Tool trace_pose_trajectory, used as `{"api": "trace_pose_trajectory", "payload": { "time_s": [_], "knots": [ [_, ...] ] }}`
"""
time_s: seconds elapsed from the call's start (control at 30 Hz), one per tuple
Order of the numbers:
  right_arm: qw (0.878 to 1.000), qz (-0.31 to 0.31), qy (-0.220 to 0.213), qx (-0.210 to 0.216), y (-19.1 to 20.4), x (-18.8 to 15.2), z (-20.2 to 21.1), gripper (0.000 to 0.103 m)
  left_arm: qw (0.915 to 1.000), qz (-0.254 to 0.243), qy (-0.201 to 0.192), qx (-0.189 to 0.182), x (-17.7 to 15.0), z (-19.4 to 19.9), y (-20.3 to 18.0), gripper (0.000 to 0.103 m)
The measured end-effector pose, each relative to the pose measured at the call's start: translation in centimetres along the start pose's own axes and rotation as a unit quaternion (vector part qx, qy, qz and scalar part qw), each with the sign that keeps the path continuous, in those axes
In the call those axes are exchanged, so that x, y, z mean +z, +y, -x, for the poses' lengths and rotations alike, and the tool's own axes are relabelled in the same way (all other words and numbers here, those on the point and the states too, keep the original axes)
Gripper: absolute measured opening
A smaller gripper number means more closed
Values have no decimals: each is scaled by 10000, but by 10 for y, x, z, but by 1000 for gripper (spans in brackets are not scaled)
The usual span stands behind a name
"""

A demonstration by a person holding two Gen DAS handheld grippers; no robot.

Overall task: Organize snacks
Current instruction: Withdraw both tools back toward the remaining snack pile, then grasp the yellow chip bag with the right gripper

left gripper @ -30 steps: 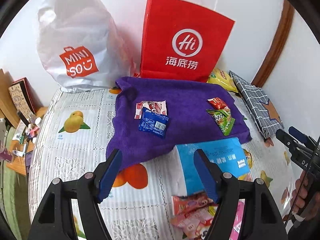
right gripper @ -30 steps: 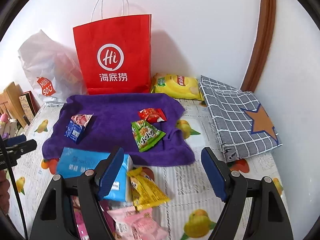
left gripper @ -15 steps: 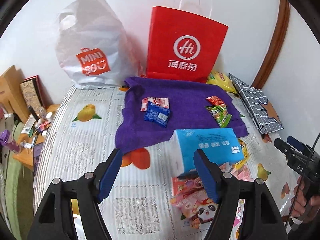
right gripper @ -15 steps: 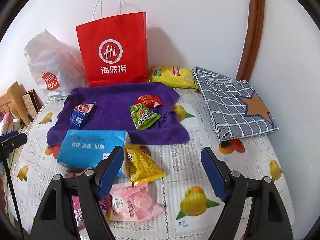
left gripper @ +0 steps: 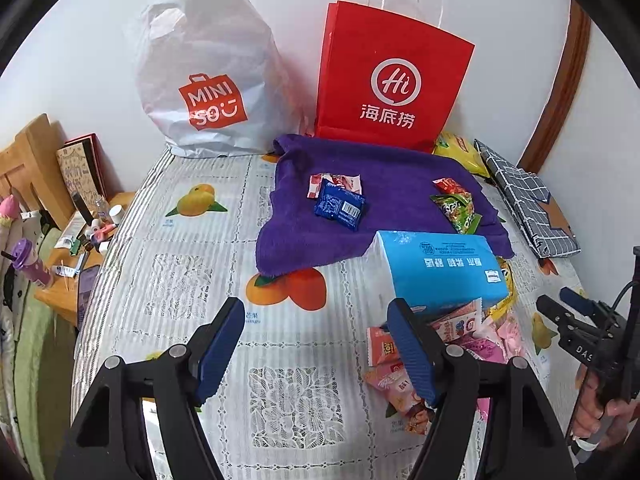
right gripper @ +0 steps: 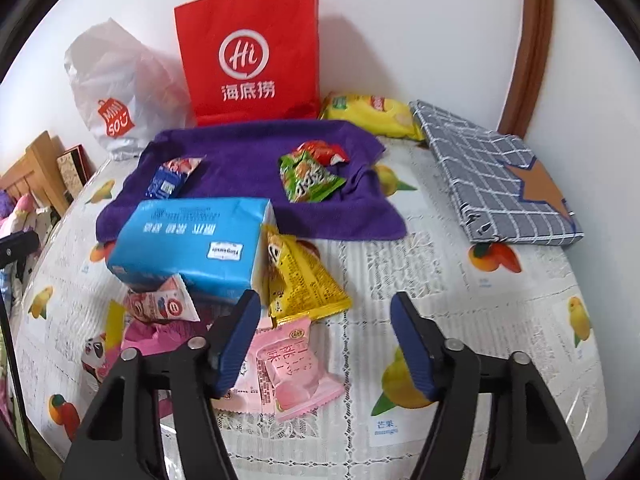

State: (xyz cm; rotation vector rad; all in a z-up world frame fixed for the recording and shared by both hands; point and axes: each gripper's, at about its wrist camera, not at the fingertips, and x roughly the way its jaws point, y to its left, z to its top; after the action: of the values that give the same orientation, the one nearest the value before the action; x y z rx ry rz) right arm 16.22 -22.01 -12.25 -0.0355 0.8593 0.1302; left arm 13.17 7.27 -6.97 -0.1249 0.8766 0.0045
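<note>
A purple towel (left gripper: 392, 176) (right gripper: 248, 156) lies on the table with a blue packet (left gripper: 339, 206) (right gripper: 164, 186) and a red-white packet (left gripper: 340, 181) on its left, a green packet (left gripper: 456, 208) (right gripper: 308, 180) and a red packet (left gripper: 450, 186) (right gripper: 320, 150) on its right. In front of the towel lie a blue tissue pack (left gripper: 440, 272) (right gripper: 188, 244), a yellow packet (right gripper: 300, 280), pink packets (right gripper: 288, 368) (left gripper: 400, 392) and more loose snacks. My left gripper (left gripper: 316, 352) is open and empty above the tablecloth. My right gripper (right gripper: 326, 340) is open and empty above the pink packet.
A red paper bag (left gripper: 388, 76) (right gripper: 248, 52) and a white MINISO bag (left gripper: 204, 72) (right gripper: 116, 92) stand at the back wall. A yellow chip bag (right gripper: 372, 114) and a grey checked cloth (right gripper: 500, 176) lie at the right. A cluttered wooden shelf (left gripper: 76, 220) stands left of the table.
Both grippers have pulled back and risen from the towel, so the tissue pack and the loose snack pile now show more fully. Both stay open and empty.
</note>
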Motion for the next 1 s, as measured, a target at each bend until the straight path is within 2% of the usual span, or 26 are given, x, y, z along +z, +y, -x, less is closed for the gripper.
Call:
{"api": "trace_pose_trajectory", "payload": {
  "time_s": [0.1,0.27,0.5,0.77,1.0],
  "knots": [
    [9998,51,78,198,2,1,-13,49,10000,19,47,-6,1,-7,1,72],
    [9991,102,182,377,3,9,-36,43,9999,22,149,44,7,-20,2,72],
    [9982,231,259,480,4,24,-60,43,9996,61,255,91,16,-38,5,72],
    [9980,44,362,515,-7,31,-75,44,9990,128,430,83,18,-55,10,72],
    [9974,252,419,538,0,33,-87,54,9988,160,471,7,19,-62,13,72]
  ]
}}
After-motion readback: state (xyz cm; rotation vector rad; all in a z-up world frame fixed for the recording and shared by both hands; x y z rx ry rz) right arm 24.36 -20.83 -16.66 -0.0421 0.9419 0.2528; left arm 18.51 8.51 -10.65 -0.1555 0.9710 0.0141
